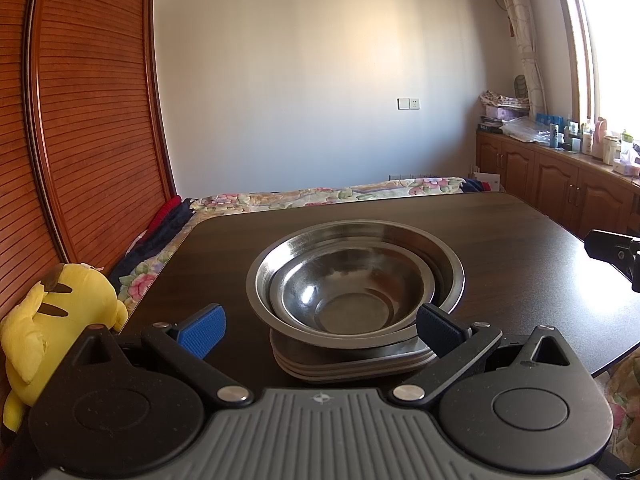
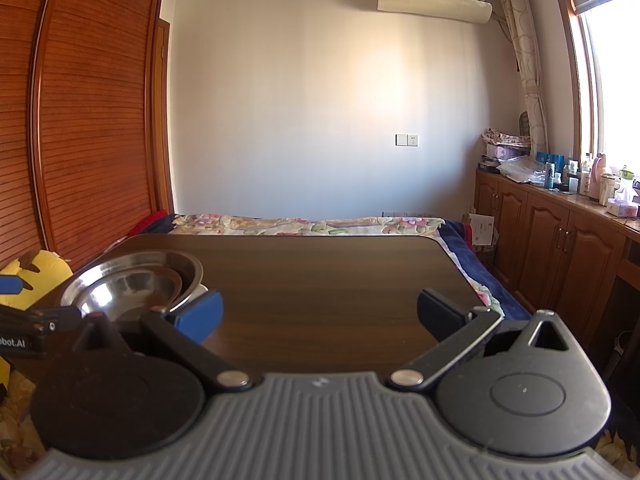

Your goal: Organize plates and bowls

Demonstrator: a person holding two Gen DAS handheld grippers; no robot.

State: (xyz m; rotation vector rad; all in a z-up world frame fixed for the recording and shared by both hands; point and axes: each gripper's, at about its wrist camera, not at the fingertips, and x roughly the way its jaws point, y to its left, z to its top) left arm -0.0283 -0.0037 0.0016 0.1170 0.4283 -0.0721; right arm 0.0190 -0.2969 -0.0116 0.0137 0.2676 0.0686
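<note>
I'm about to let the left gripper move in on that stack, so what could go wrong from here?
1. The bowls sit nested on stacked plates; a push from the left gripper, whose jaws are open around the stack, could slide them off.
2. The stack is near the table edge in the right wrist view, so a shove might tip it toward the yellow toy.

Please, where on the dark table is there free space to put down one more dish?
The table is bare from the nested steel bowls across to its right edge, in front of the open right tool. It is crowded only at the bowls stacked on the plates, by the left tool.
</note>
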